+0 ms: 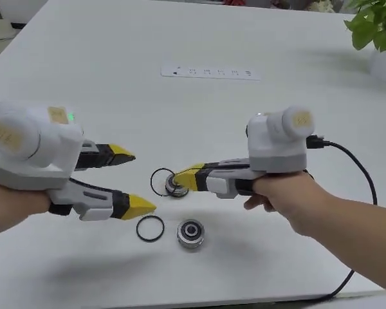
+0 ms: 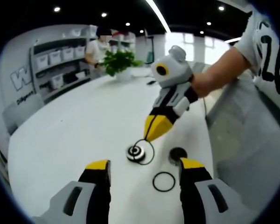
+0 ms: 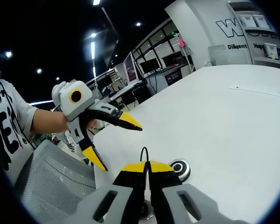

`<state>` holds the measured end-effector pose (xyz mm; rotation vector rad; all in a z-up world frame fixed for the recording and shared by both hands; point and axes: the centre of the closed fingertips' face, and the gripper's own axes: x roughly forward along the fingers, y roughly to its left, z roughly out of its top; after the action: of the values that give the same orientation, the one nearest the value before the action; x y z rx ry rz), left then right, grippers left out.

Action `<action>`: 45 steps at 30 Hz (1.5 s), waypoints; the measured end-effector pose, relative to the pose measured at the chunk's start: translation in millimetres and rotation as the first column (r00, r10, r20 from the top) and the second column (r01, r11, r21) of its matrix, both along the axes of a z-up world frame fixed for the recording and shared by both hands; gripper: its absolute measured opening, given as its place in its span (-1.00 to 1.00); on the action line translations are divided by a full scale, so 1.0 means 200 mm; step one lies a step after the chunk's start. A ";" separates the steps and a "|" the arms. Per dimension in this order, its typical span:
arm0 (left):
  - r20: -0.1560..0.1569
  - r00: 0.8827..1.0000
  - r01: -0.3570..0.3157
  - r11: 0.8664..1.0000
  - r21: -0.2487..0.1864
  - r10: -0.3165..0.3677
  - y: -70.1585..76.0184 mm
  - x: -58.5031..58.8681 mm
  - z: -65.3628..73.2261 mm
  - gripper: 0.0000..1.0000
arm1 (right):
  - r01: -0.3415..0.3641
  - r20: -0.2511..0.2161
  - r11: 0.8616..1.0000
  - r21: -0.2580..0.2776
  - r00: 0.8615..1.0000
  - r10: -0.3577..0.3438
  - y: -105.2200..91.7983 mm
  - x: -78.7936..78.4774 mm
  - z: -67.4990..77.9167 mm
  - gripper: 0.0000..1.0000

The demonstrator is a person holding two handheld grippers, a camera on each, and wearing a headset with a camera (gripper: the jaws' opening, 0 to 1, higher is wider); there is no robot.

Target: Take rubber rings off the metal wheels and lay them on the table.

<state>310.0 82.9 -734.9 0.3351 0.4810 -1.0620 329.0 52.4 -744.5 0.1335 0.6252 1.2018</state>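
One loose ring (image 1: 150, 228) flat; right gripper (image 1: 180, 179) pinches second ring (image 1: 161, 182).

Two metal wheels — the near wheel (image 1: 190, 233) and the far wheel (image 1: 175, 187). Two rubber rings — the flat ring (image 1: 150, 228) and the other ring (image 1: 157, 182). Two hand-held grippers, the left hand-held gripper (image 1: 138, 181) and the right hand-held gripper (image 1: 180, 181). One power strip (image 1: 210, 72). One plant (image 1: 373, 22).

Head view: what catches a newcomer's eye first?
The right gripper, at the middle of the table, pinches a black ring looped beside a metal wheel. The left gripper hangs open next to it, and just below them in the view lie a loose ring and a second wheel.
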 end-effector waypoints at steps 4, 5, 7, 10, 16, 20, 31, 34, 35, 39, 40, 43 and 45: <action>0.001 1.000 0.005 1.000 -0.001 -0.005 0.01 -0.03 0.00 0.27 | -0.014 -0.012 1.000 -0.001 1.000 0.014 0.01 -0.02 -0.01 -1.00; 0.000 1.000 0.005 1.000 -0.001 -0.005 0.01 -0.03 -0.01 0.28 | -0.020 -0.017 1.000 -0.001 1.000 0.020 0.02 -0.04 -0.02 -1.00; -0.002 1.000 0.009 1.000 0.002 -0.009 0.01 -0.05 -0.01 0.30 | -0.032 -0.028 0.999 -0.004 0.999 0.032 0.03 -0.05 -0.03 -1.00; -0.002 1.000 0.011 1.000 0.006 -0.011 0.03 -0.06 -0.02 0.33 | -0.051 -0.044 0.999 -0.008 0.998 0.051 0.05 -0.08 -0.05 -1.00; -0.010 1.000 -0.001 1.000 -0.001 0.001 0.04 -0.08 -0.02 0.37 | -0.085 -0.078 0.996 -0.022 0.993 0.083 0.08 -0.14 -0.09 -1.00; -0.016 1.000 -0.005 1.000 0.001 0.005 0.06 -0.10 -0.04 0.38 | -0.109 -0.100 0.994 -0.032 0.989 0.105 0.09 -0.18 -0.12 -1.00; -0.019 1.000 -0.014 1.000 0.014 0.014 0.10 -0.11 -0.06 0.38 | -0.145 -0.154 0.988 -0.058 0.979 0.135 0.13 -0.23 -0.19 -1.00; -0.020 1.000 -0.013 1.000 0.019 0.013 0.10 -0.11 -0.07 0.38 | -0.142 -0.162 0.987 -0.075 0.978 0.129 0.13 -0.23 -0.22 -1.00; -0.020 1.000 -0.013 1.000 0.020 0.013 0.10 -0.10 -0.07 0.37 | -0.143 -0.163 0.987 -0.078 0.978 0.129 0.13 -0.23 -0.22 -1.00; -0.023 1.000 -0.013 1.000 0.022 0.014 0.10 -0.10 -0.07 0.37 | -0.138 -0.168 0.986 -0.097 0.978 0.121 0.12 -0.22 -0.24 -1.00; -0.024 1.000 -0.013 1.000 0.023 0.014 0.10 -0.10 -0.07 0.37 | -0.136 -0.168 0.986 -0.101 0.979 0.118 0.12 -0.22 -0.25 -1.00; -0.028 1.000 -0.012 1.000 0.026 0.012 0.10 -0.11 -0.08 0.37 | -0.131 -0.163 0.984 -0.118 0.980 0.111 0.10 -0.21 -0.26 -1.00; -0.029 1.000 -0.010 1.000 0.029 0.011 0.10 -0.11 -0.08 0.37 | -0.130 -0.157 0.983 -0.127 0.982 0.110 0.10 -0.21 -0.27 -1.00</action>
<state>288.6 102.6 -751.7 0.3424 0.5234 -1.0521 287.6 72.3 -798.7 0.0712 0.8550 1.2689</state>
